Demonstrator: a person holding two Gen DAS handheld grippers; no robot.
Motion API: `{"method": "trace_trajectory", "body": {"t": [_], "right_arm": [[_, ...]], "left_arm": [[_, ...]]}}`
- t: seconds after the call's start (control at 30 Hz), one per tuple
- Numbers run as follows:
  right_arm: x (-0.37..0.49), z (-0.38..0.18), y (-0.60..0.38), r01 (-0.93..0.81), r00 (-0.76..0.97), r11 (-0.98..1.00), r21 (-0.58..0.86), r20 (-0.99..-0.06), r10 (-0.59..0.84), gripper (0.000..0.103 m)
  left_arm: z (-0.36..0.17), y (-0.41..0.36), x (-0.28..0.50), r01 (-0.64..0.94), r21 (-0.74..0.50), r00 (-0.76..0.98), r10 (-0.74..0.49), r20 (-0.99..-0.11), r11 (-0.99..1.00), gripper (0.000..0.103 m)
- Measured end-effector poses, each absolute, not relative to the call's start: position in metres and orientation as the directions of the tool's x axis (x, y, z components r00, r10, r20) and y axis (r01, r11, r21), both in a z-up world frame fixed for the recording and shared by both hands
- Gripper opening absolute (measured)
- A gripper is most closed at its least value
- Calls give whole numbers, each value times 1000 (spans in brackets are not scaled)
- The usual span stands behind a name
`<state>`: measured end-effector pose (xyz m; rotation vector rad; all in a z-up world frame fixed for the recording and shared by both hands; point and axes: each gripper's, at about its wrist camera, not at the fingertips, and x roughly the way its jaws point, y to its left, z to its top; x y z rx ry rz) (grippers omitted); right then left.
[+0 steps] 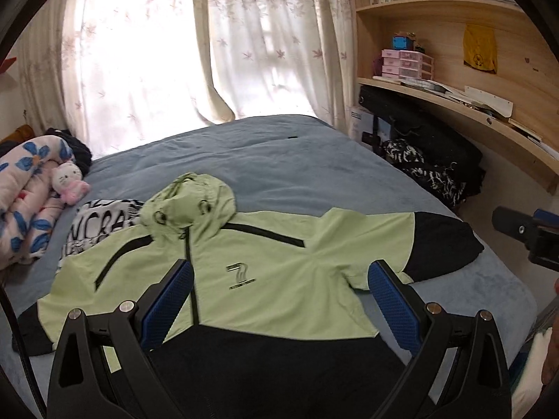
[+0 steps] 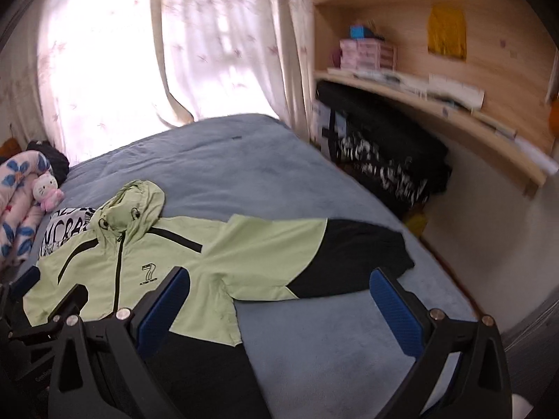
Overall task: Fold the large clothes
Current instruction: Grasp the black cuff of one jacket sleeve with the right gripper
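- Jacket [image 1: 279,269] first: a light green hooded windbreaker with black cuffs and a black hem panel, lying front-up and spread flat on the blue-grey bed [image 1: 279,160]. The zipper looks done up, the hood [image 1: 190,202] sits toward the curtains, and both sleeves are out to the sides.
- Left tool [image 1: 279,293] hovers over the chest with its blue pads wide apart and nothing between them. Right tool [image 2: 279,300] is just as wide and empty, over bare bed just below the right sleeve [image 2: 314,255]. The right view is a bit smeary, so don't trust fine detail there.
- My read is that nothing's folded yet, so this is the setup for the first fold.
- What I'd do: pinch the right sleeve near the black cuff [image 2: 363,255] and carry it across the chest, with the other tool holding the body down near the shoulder so it doesn't drag.
- That fabric looks thin and slippery, so grab only one layer at the edge and lay it down slowly.
- Watch the left side: that sleeve lies partly on a black-and-white printed cloth [image 1: 104,223], so don't scoop that up too.
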<state>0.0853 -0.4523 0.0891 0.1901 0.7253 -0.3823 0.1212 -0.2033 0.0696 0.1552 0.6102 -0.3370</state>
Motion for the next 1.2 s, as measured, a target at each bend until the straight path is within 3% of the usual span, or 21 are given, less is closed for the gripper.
{"method": "trace_trajectory", "body": {"t": [0.1, 0.17, 0.23, 0.37, 0.53, 0.63, 0.8, 0.87, 0.9, 0.93, 0.97, 1.1, 1.2], "right_arm": [[99, 62, -488, 450, 633, 892, 40, -719, -288, 103], [107, 37, -517, 486, 585, 870, 78, -769, -258, 97], [113, 7, -552, 539, 527, 833, 130, -823, -213, 86], [110, -53, -618, 663, 435, 719, 207, -889, -145, 81], [100, -98, -667, 753, 438, 570, 328, -897, -62, 79], [103, -122, -686, 781, 456, 492, 385, -890, -27, 72], [116, -138, -700, 813, 469, 414, 410, -882, -48, 71], [124, -138, -699, 823, 453, 423, 380, -888, -82, 62], [128, -138, -698, 820, 448, 439, 368, -890, -91, 43], [135, -137, -696, 817, 434, 462, 346, -896, -96, 17], [140, -137, -695, 812, 428, 480, 333, -899, -99, 11], [144, -98, -668, 765, 504, 553, 330, -841, -196, 7], [151, -59, -630, 666, 614, 642, 380, -768, -182, 6]], "left_arm": [[49, -227, 143, 357, 53, 748, -251, -614, 933, 99], [34, -239, 157, 338, 52, 744, -233, -626, 940, 99], [17, -248, 170, 307, 70, 736, -190, -649, 949, 99], [-33, -267, 210, 287, 39, 606, -150, -781, 957, 99], [-77, -280, 228, 299, 71, 560, -114, -821, 952, 99], [-92, -287, 229, 320, 40, 557, -153, -816, 947, 99], [-95, -291, 225, 368, 18, 574, -212, -791, 930, 99], [-93, -290, 223, 381, 9, 583, -232, -779, 925, 99], [-89, -289, 221, 379, 5, 588, -237, -774, 925, 99], [-86, -286, 221, 379, 0, 591, -241, -770, 926, 99], [-83, -283, 220, 375, -1, 598, -243, -764, 927, 99], [-65, -266, 214, 358, 0, 636, -245, -732, 934, 99], [-54, -245, 207, 356, -34, 640, -270, -720, 934, 99]]}}
